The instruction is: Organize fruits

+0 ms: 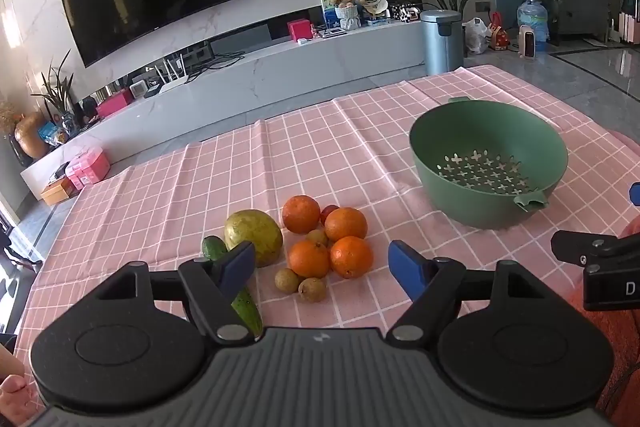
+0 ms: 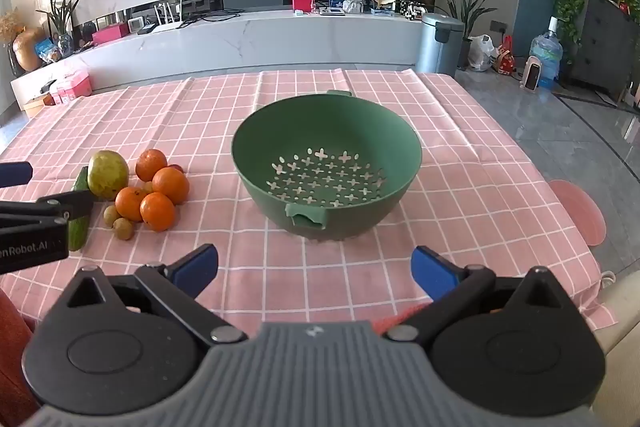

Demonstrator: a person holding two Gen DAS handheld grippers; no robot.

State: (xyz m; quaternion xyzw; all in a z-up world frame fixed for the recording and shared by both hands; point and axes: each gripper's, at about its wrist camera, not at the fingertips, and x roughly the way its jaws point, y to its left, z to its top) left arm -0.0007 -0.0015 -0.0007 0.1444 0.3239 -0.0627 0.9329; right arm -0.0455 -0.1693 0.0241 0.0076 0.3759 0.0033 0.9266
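The left tool (image 1: 322,265) is released, its two blue fingers spread wide with nothing between them; it hangs low over the near edge of the pink checked table (image 1: 320,147), and the pile of fruit sits straight ahead of it, in the lower middle of the left wrist view. The pile holds four oranges (image 1: 346,223), a large yellow-green fruit (image 1: 253,237), a cucumber (image 1: 246,303), a few small brown round fruits (image 1: 312,289) and a small red one (image 1: 329,213) half hidden behind the oranges; all lie touching or just beside one another. The cucumber runs with its long axis roughly toward the camera, its near end passing under the left finger of the left tool.

The right tool (image 2: 314,267) is likewise released and empty; the green strainer bowl (image 2: 326,171) stands upright and empty directly ahead of it, in the middle of the right wrist view, with the fruit off in the middle left of that frame.

Judged from this, the left tool is plainly the nearer to the fruit, and the nearest oranges lie almost on its centre line; the bowl lies to the right of the pile, well apart from it, so a picked fruit would have to travel rightward across the cloth.
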